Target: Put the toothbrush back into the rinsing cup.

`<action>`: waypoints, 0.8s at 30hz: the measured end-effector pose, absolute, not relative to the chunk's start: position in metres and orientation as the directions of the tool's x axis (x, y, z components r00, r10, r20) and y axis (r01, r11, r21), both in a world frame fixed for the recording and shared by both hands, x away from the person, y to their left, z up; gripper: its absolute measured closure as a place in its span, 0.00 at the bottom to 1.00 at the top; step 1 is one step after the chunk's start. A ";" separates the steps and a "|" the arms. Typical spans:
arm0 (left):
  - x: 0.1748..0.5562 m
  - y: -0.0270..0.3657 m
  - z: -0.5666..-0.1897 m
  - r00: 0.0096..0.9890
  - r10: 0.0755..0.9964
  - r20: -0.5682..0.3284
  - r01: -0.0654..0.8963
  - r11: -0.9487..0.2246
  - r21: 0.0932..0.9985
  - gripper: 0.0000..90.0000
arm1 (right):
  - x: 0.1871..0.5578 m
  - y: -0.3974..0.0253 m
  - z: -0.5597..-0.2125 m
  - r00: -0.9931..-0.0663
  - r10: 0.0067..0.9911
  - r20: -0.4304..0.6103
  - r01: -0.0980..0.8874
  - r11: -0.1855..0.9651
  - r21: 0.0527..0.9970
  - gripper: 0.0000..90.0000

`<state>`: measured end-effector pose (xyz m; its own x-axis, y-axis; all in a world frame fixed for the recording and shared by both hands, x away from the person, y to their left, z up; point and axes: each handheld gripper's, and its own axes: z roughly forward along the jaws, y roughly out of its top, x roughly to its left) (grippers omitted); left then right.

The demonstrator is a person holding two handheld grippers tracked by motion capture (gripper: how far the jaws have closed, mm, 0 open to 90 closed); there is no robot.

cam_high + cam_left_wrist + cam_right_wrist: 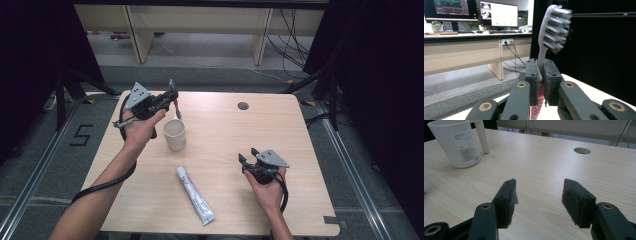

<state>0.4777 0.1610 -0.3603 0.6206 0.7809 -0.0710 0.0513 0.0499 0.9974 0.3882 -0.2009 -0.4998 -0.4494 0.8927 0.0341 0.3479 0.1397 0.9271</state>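
Upright — toothbrush [551, 32] between left gripper's [539, 75] jaws

The light wooden table [225, 130] carries 1 white mug [175, 135] and 1 tube [195, 195].

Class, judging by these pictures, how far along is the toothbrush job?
Done: the left gripper has the toothbrush clamped by its handle, raised above the white mug. In hand: carrying it. Left: placing it, probably in the mug. The right gripper is open; the toothpaste tube lies untouched.
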 end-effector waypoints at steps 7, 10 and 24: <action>0.484 0.161 -0.361 0.611 0.789 -0.061 0.050 0.039 0.998 0.92 | 0.389 -0.201 -0.500 -0.452 0.892 0.020 0.342 0.153 0.927 0.50; 0.487 0.161 -0.361 0.610 0.790 -0.062 0.054 0.036 0.998 0.92 | 0.390 -0.200 -0.501 -0.459 0.888 0.022 0.337 0.151 0.929 0.50; 0.499 0.160 -0.361 0.592 0.805 -0.047 0.052 0.020 0.998 0.92 | 0.389 -0.201 -0.501 -0.452 0.891 0.048 0.349 0.128 0.928 0.50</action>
<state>0.4986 0.1597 -0.3612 0.5918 0.8047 -0.0469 0.0516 0.0202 0.9985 0.3895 -0.2012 -0.5007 -0.4518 0.8909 0.0476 0.3494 0.1276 0.9282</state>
